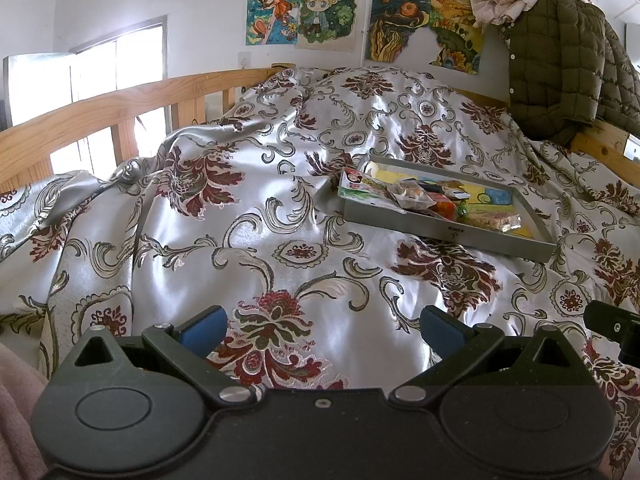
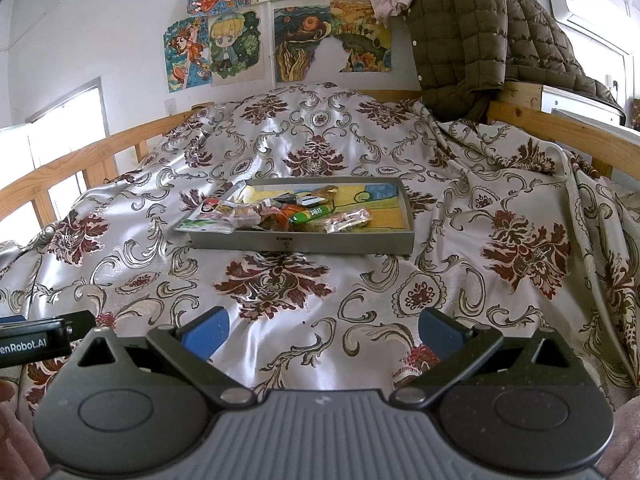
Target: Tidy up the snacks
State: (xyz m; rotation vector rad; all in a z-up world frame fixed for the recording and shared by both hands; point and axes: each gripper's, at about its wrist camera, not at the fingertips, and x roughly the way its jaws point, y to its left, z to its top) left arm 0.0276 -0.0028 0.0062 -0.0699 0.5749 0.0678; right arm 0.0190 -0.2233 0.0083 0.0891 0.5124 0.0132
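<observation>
Snacks (image 2: 280, 212) all sit in one grey tray (image 2: 304, 242) on the bed, well ahead of both grippers, so nothing's being held right now.

Starting close: left gripper (image 1: 324, 330) has its two blue-padded fingers spread wide with only bedspread between them. Right gripper (image 2: 322, 330) is the same deal, two blue pads wide apart, nothing in between. They're side by side, each one peeking into the edge of the other's camera.

Both hover over one shiny silver bedspread (image 2: 360, 152) with dark red flowers and scrolls, rumpled all over.

Next comes the tray, lying flat on the bedspread. Inside is a jumbled pile, mostly on its left half. I can pick out one green stick pack (image 2: 312, 214), one clear crinkly packet (image 2: 348, 220) just right of it, and one flat white-and-green pouch (image 2: 206, 216) hanging over the tray's left corner. The rest is too tangled to count. The right end shows bare yellow and blue lining.

Past that, a wooden bed rail (image 2: 60, 168) runs round the sides, one olive quilted jacket (image 2: 472, 40) is draped over the far right corner, and a bunch of colourful drawings (image 2: 232, 44) are stuck to the white wall.
</observation>
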